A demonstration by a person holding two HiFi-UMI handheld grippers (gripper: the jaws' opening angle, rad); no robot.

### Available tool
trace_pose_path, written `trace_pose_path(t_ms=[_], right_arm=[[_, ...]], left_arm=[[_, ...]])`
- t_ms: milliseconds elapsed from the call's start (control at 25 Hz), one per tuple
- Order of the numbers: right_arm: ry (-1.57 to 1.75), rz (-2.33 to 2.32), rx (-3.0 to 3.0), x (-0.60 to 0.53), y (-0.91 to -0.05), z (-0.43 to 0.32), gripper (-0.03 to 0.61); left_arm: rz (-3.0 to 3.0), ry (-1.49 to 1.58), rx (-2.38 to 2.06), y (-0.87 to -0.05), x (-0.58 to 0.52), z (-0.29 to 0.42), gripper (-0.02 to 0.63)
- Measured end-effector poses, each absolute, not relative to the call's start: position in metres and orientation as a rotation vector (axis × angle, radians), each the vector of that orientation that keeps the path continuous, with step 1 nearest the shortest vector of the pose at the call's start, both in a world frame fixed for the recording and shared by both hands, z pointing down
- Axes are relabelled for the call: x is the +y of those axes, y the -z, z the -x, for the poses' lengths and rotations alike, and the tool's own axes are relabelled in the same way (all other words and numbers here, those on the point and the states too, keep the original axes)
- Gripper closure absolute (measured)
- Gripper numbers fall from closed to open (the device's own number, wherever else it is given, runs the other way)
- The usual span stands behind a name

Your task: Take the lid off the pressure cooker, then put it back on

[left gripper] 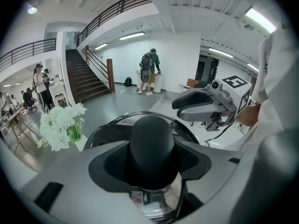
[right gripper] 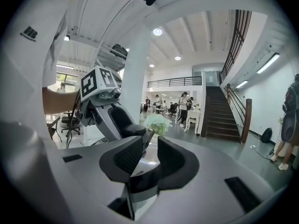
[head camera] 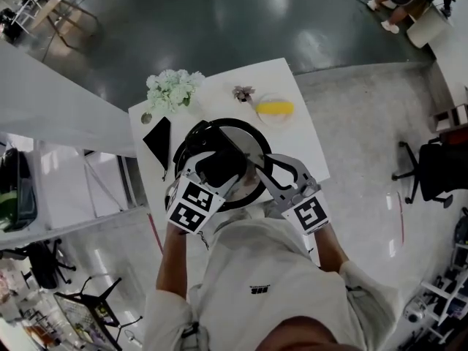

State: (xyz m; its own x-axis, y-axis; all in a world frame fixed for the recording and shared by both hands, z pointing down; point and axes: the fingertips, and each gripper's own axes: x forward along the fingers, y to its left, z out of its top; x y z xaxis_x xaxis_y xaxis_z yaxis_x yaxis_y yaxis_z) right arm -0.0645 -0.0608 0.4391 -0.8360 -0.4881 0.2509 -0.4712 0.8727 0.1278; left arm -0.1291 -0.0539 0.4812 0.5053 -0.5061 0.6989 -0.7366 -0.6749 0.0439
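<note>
White table (head camera: 292, 86) is lying under the lid (head camera: 247, 139), which you are holding over its near half: left gripper (left gripper: 152, 158) clamping the knob (left gripper: 152, 136), right gripper (right gripper: 147, 158) pinching the rim. Moving your hands unevenly could be tilting it, likely slipping that thin rim free.

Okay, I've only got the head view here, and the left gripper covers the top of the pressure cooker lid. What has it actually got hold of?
Observer: In the left gripper view, the left gripper grips the black knob of the lid from both sides.
Operator: And the other one?
Observer: The right gripper view shows the right gripper with its jaws nearly together. They look clamped on the lid's edge, with shiny metal showing in the narrow gap.
Operator: Anyone close by?
Observer: The left gripper view shows a person with a backpack, far off in the background.
</note>
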Motion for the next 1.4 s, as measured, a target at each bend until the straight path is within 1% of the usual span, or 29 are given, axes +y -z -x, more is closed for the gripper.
trace_pose_path(t_ms=[520,1040,1400], right_arm=[[0.03,-0.771,-2.733,-0.037,-0.461,0.101,0.477],[-0.062,-0.827,-2.674,-0.035,-0.473,0.1,0.479],[-0.058,-0.808,-2.677,-0.038,-0.476,0.103,0.479]], left_arm=[[-2.416,-1.049,-0.879,-0.512,-0.028,0.163,0.327],[-2.472,-1.219,-0.725,-0.532,-0.026,0.164,0.327],[-2.476,-1.194,-0.661,-0.539,-0.028,0.165,0.325]])
